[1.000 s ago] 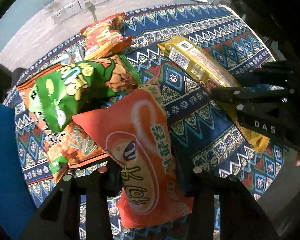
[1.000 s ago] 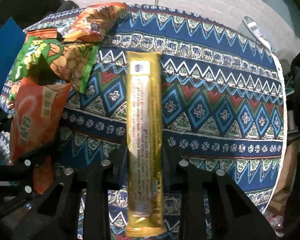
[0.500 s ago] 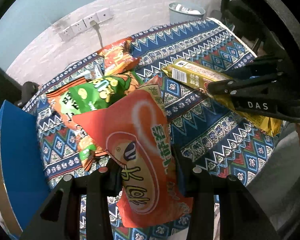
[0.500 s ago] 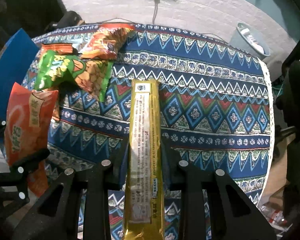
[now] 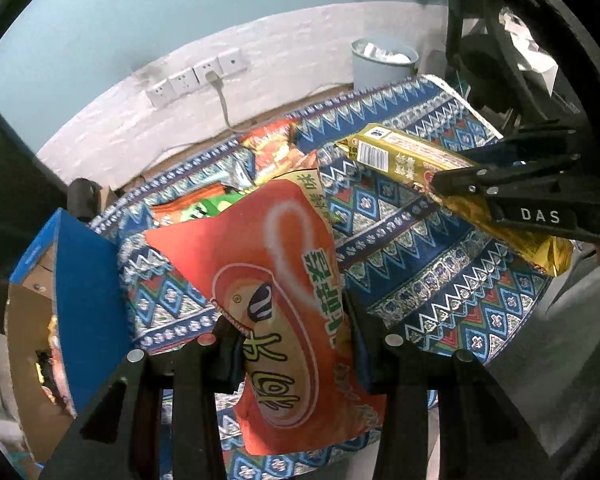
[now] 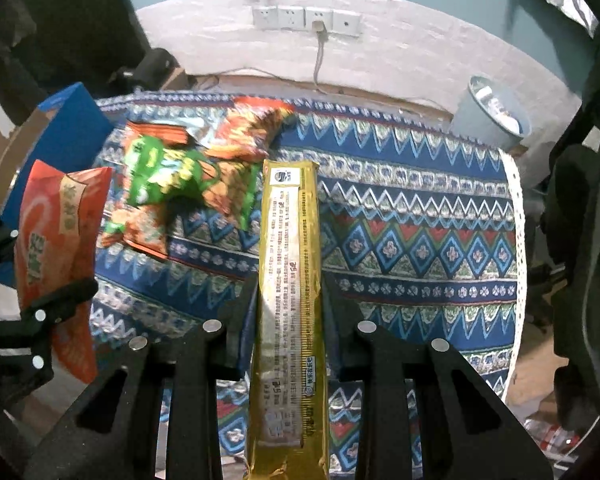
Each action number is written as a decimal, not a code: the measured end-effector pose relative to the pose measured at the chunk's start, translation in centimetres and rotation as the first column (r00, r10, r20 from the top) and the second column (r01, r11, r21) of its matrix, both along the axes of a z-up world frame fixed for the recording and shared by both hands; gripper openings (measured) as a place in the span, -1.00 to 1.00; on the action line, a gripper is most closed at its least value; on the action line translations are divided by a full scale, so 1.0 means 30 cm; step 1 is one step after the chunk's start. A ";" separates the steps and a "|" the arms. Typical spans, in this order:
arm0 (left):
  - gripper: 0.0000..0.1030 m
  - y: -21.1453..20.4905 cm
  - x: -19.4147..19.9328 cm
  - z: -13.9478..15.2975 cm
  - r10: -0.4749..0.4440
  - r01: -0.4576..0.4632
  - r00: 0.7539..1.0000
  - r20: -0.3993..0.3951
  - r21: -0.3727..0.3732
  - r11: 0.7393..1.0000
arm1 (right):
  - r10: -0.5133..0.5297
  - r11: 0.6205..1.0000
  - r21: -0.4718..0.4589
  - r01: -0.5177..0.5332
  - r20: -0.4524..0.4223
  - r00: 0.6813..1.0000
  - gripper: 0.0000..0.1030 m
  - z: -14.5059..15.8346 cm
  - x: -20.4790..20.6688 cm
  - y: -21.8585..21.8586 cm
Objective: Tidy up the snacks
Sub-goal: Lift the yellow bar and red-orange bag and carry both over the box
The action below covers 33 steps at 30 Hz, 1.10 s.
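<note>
The orange bag [image 5: 284, 300] is clamped in the left hand-held gripper [image 5: 292, 344], the gold packet [image 6: 290, 280] in the right hand-held gripper [image 6: 288, 320]; both should be kept clamped until the blue box [image 5: 84, 300], left of both, is reached.

- Left gripper [image 5: 288, 328] points steeply down, jaws clamped on an orange snack bag [image 5: 276, 280]
- Right gripper [image 6: 290, 312] points steeply down, jaws closed on a long gold packet [image 6: 290, 260]

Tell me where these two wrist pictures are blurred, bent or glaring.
Left wrist view: the white wall bows from fisheye bending; the far snack bags smear, while the orange bag is sharp. Right wrist view: the green bag is motion-blurred, the gold packet crisp with slight foil glare; corners go black.
</note>
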<state>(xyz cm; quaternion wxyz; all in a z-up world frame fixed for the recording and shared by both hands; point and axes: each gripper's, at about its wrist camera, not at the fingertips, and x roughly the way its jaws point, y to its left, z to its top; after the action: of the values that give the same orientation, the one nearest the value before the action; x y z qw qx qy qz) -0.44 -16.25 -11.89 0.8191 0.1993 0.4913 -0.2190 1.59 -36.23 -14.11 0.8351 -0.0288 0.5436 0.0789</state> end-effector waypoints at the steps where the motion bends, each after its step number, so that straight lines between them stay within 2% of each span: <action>1: -0.18 0.012 -0.001 0.012 0.004 -0.004 1.000 0.010 -0.002 1.000 | 0.004 1.000 0.004 -0.004 0.007 1.000 -0.47 0.012 -0.002 0.008; 15: -0.18 0.203 0.032 0.134 0.085 -0.086 0.990 0.115 0.009 0.996 | 0.112 0.992 0.040 -0.116 0.107 0.988 -0.47 0.180 -0.004 0.201; 33: -0.18 0.510 0.087 0.220 0.240 -0.239 0.955 0.172 -0.023 0.971 | 0.287 0.952 0.066 -0.299 0.141 0.947 -0.47 0.252 0.065 0.546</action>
<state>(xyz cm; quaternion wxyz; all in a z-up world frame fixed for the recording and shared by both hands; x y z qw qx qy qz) 2.16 -0.96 -5.28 0.8794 0.1560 0.4384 -0.1003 3.55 -19.86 -6.55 0.8481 -0.0779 0.4739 0.2236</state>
